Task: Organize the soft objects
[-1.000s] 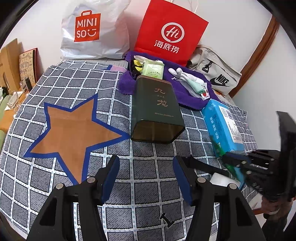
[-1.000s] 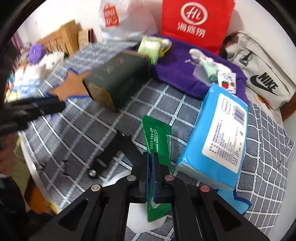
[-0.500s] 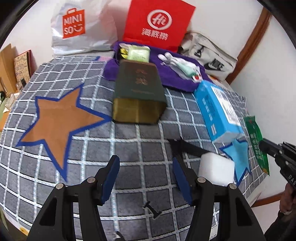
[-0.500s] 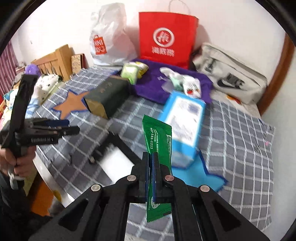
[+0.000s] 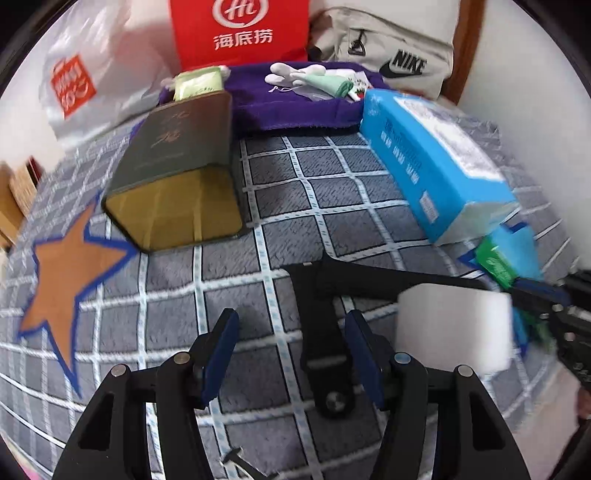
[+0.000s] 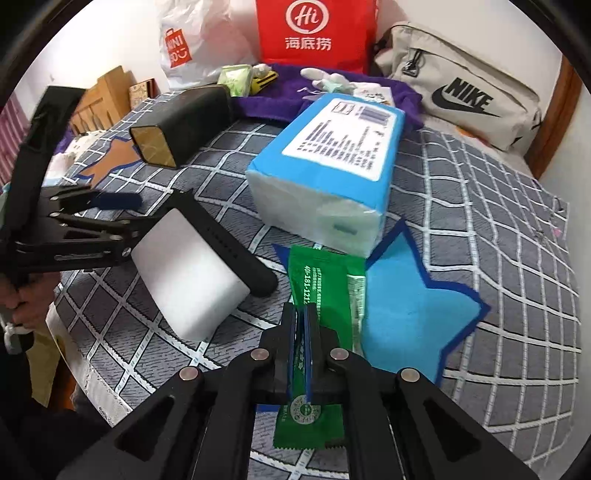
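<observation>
My right gripper [image 6: 302,314] is shut on a green packet [image 6: 325,280] and holds it low over the blue star patch [image 6: 413,306], just in front of the blue tissue pack [image 6: 332,162]. The packet also shows in the left wrist view [image 5: 496,264], as does the right gripper [image 5: 532,291]. My left gripper [image 5: 291,332] is open and empty above the checked cloth [image 5: 277,192], over a black strap [image 5: 325,347], with a white foam block [image 5: 454,328] to its right. The left gripper [image 6: 110,206] shows beside that block [image 6: 188,273] in the right wrist view.
A dark green tin [image 5: 181,177] lies on its side by the orange star [image 5: 62,280]. A purple towel [image 5: 295,103] at the back holds a glove and small packets. Red bag [image 5: 240,29], Miniso bag [image 5: 85,77] and Nike bag [image 6: 465,96] line the wall.
The right gripper has lowered the green packet toward the blue star. The left gripper has moved forward and right, closer to the strap and the foam block.
</observation>
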A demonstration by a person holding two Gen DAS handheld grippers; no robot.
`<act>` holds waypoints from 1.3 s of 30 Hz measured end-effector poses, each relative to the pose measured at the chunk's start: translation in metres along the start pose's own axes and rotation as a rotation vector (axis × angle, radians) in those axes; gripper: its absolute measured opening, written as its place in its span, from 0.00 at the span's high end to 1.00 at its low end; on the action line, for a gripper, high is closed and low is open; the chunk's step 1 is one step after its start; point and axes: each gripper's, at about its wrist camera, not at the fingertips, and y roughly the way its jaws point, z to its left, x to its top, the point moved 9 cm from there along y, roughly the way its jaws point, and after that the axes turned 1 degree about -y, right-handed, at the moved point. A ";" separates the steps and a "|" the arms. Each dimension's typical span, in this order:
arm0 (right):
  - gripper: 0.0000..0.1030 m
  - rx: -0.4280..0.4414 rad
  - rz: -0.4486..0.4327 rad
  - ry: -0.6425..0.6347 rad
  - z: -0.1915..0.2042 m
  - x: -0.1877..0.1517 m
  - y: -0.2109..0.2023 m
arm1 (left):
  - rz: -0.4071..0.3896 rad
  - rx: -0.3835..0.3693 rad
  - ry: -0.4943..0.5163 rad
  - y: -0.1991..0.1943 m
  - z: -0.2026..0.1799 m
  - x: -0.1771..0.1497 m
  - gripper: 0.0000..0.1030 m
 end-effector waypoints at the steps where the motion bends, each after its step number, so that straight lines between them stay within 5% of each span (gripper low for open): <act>1: 0.90 -0.004 -0.002 -0.007 0.000 0.000 0.000 | 0.002 0.002 -0.001 0.000 0.001 0.000 0.42; 3: 0.74 -0.024 -0.018 -0.011 -0.004 -0.001 -0.003 | 0.009 0.006 -0.011 -0.002 0.009 -0.003 0.42; 5: 0.42 -0.018 -0.045 0.008 -0.011 -0.002 -0.007 | 0.023 0.011 -0.014 -0.006 0.019 -0.008 0.42; 13: 0.37 0.007 -0.032 0.090 -0.027 -0.014 0.009 | 0.002 0.016 0.016 -0.009 0.019 -0.010 0.44; 17: 0.25 0.012 -0.052 0.072 -0.015 -0.017 0.009 | -0.011 -0.044 0.048 -0.011 0.011 -0.007 0.72; 25: 0.40 -0.055 -0.087 0.120 -0.023 -0.016 0.010 | -0.038 -0.104 0.050 -0.009 0.007 -0.005 0.72; 32: 0.75 -0.093 -0.098 0.130 -0.024 -0.009 0.009 | -0.043 -0.088 0.106 -0.010 -0.001 -0.006 0.80; 39: 0.80 -0.081 -0.088 0.126 -0.018 -0.008 -0.005 | -0.044 -0.096 0.024 -0.025 0.015 -0.017 0.80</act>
